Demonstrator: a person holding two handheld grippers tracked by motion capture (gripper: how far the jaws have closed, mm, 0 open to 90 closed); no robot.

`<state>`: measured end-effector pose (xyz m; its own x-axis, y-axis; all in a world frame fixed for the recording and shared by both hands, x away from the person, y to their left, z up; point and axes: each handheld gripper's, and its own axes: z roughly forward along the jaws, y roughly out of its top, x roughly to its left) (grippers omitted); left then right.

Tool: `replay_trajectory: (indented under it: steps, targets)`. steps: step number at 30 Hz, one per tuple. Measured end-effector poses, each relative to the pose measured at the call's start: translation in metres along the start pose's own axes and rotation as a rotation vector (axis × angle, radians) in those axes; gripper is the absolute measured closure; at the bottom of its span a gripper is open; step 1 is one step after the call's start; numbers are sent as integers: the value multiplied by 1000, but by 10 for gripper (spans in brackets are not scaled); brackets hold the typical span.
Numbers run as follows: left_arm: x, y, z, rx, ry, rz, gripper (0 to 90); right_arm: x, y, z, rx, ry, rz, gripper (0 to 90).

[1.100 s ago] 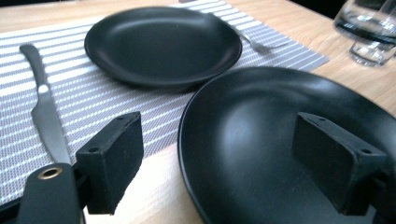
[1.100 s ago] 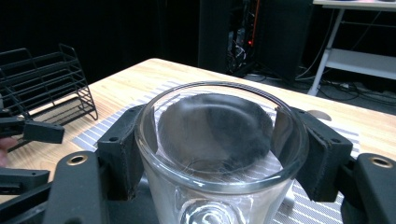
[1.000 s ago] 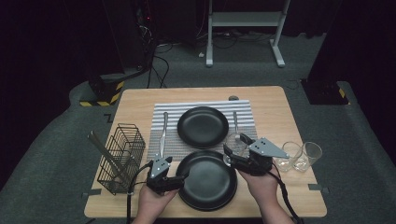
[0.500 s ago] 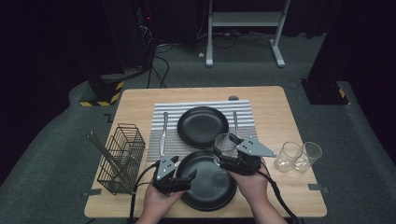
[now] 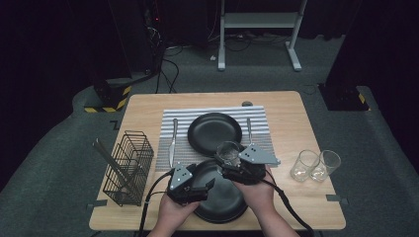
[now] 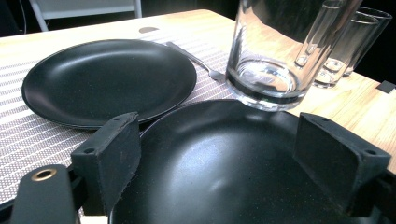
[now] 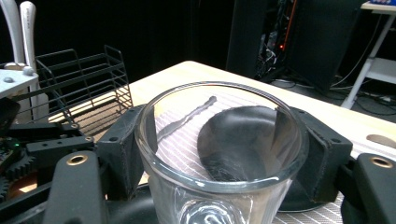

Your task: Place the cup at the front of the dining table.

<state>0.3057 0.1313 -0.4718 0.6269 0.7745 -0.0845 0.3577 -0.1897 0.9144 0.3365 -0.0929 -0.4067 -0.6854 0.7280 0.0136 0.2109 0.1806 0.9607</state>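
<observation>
Two grippers work low in the middle of the high view. The right gripper (image 5: 228,159) holds a clear drinking glass (image 5: 228,152); in the right gripper view its jaws press on both sides of the glass wall just below the rim (image 7: 219,140). The left gripper (image 5: 206,183) has its jaws wide apart and holds nothing, standing over the near round black plate (image 5: 222,200). In the left gripper view the thick glass base (image 6: 266,84) hangs just above the far edge of this plate, at the upper right of the frame.

I judge that the glass is being carried across the table. To do it well, the person should keep it upright, lift it enough to pass the plate rim, and move it slowly, because smooth glass can slip. The far black plate (image 5: 215,133) lies on the striped grey placemat (image 5: 168,118), and two more clear glasses (image 5: 316,166) stand at the right.
</observation>
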Motion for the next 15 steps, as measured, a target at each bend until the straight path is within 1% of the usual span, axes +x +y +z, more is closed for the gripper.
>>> replay_trajectory:
  steps: [7,11,13,15]
  targets:
    - [-1,1,2,-9,-7,2,153,7,-2,8,7,19,-4,283]
    - [-7,4,4,-28,-18,12,153,12,-2,11,10,33,-4,283]
    - [-9,5,4,-30,-22,22,154,13,-2,12,7,38,-3,283]
    - [-10,6,6,-33,-26,23,154,15,-1,12,7,44,0,283]
